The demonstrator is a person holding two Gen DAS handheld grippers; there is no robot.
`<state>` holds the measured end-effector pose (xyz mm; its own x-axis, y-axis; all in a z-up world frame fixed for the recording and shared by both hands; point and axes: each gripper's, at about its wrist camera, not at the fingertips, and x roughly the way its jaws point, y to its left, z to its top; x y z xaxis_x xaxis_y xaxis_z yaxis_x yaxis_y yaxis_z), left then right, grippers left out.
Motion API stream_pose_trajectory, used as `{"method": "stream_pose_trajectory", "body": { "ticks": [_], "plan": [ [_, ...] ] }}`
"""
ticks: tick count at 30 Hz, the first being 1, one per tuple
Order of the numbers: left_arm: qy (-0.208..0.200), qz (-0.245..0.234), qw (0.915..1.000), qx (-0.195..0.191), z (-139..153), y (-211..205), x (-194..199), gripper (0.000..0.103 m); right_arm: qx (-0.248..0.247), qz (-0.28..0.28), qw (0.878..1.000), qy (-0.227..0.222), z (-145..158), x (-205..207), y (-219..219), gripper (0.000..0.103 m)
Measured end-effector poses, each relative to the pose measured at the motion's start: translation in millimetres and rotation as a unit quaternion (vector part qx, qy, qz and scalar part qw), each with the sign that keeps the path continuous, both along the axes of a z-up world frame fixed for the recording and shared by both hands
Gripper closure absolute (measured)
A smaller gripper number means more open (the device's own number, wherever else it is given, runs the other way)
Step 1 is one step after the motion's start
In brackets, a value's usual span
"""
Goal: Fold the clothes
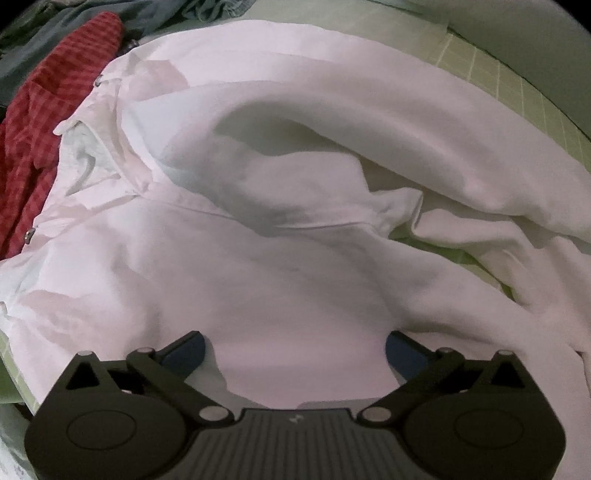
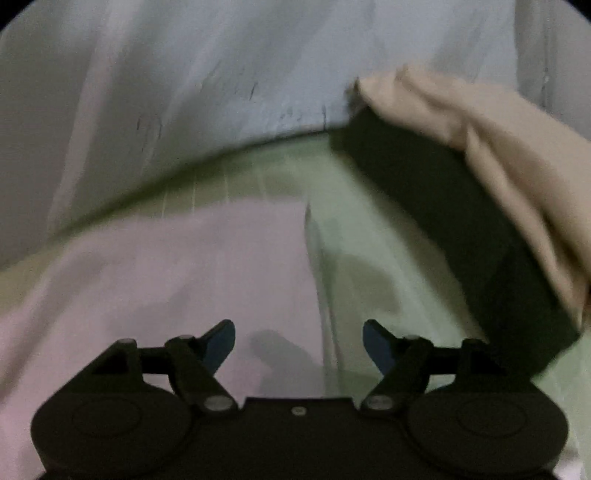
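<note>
A white shirt (image 1: pixel 280 206) of smooth, lightly creased cloth lies spread over a pale green gridded counter (image 1: pixel 491 70), its collar and small dark buttons at the left and a sleeve curving in a soft roll across the far right. The left claw (image 1: pixel 295 350) hovers over the near part of the shirt, blue-padded fingers (image 1: pixel 190 350) spread wide with nothing clamped between them. At far left sit a rumpled red checked garment (image 1: pixel 48 103) and grey-blue cloth (image 1: pixel 55 33). In the blurred right wrist view, the right claw (image 2: pixel 299 345) stands open over the shirt's straight edge (image 2: pixel 310 258) on the green counter; a dark blocky shape (image 2: pixel 461 240) draped in beige fabric (image 2: pixel 498 155) lies at right, before a pale wall (image 2: pixel 184 92).
</note>
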<state>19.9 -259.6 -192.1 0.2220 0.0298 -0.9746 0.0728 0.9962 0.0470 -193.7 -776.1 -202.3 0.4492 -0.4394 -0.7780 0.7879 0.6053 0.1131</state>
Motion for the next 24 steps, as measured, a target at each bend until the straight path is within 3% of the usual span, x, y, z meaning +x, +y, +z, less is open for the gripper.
{"method": "stream_pose_trajectory", "body": {
  "ticks": [5, 7, 8, 9, 12, 15, 17, 20, 22, 24],
  "plan": [
    [0.004, -0.002, 1.0000, -0.002, 1, 3, 1, 0.000, -0.002, 0.022, 1.000, -0.007, -1, 0, 14, 0.026],
    [0.003, -0.002, 1.0000, -0.001, 1, 4, 0, 0.000, -0.025, 0.042, 0.999, 0.014, 0, 7, 17, 0.046],
    [0.002, -0.002, 1.0000, -0.001, 2, 4, -1, 0.000, -0.037, 0.054, 0.998, 0.026, 0, 11, 18, 0.068],
    [0.002, -0.002, 1.0000, -0.001, 2, 5, -1, 0.000, -0.042, 0.074, 0.996, 0.032, 2, 13, 18, 0.083],
    [0.005, -0.003, 1.0000, -0.005, 2, 8, 0, 0.000, -0.083, 0.126, 0.987, 0.047, 22, 18, 19, 0.087],
    [0.010, -0.003, 0.9999, -0.009, 2, 11, 1, 0.000, -0.140, 0.120, 0.982, 0.042, 52, 18, 3, 0.088],
    [0.012, -0.001, 0.9998, -0.014, 2, 14, 1, 0.000, -0.138, 0.073, 0.987, 0.036, 59, 17, -19, 0.087],
    [0.014, -0.001, 0.9997, -0.018, 2, 17, 1, 0.000, -0.118, 0.014, 0.989, 0.084, 41, 26, -47, 0.082],
    [0.014, -0.005, 0.9997, -0.018, 3, 18, 1, 0.000, -0.094, -0.011, 0.991, 0.092, 31, 27, -50, 0.078],
    [0.014, -0.007, 0.9997, -0.018, 4, 19, -1, 0.000, -0.098, -0.019, 0.991, 0.087, 31, 24, -34, 0.052]
  ]
}}
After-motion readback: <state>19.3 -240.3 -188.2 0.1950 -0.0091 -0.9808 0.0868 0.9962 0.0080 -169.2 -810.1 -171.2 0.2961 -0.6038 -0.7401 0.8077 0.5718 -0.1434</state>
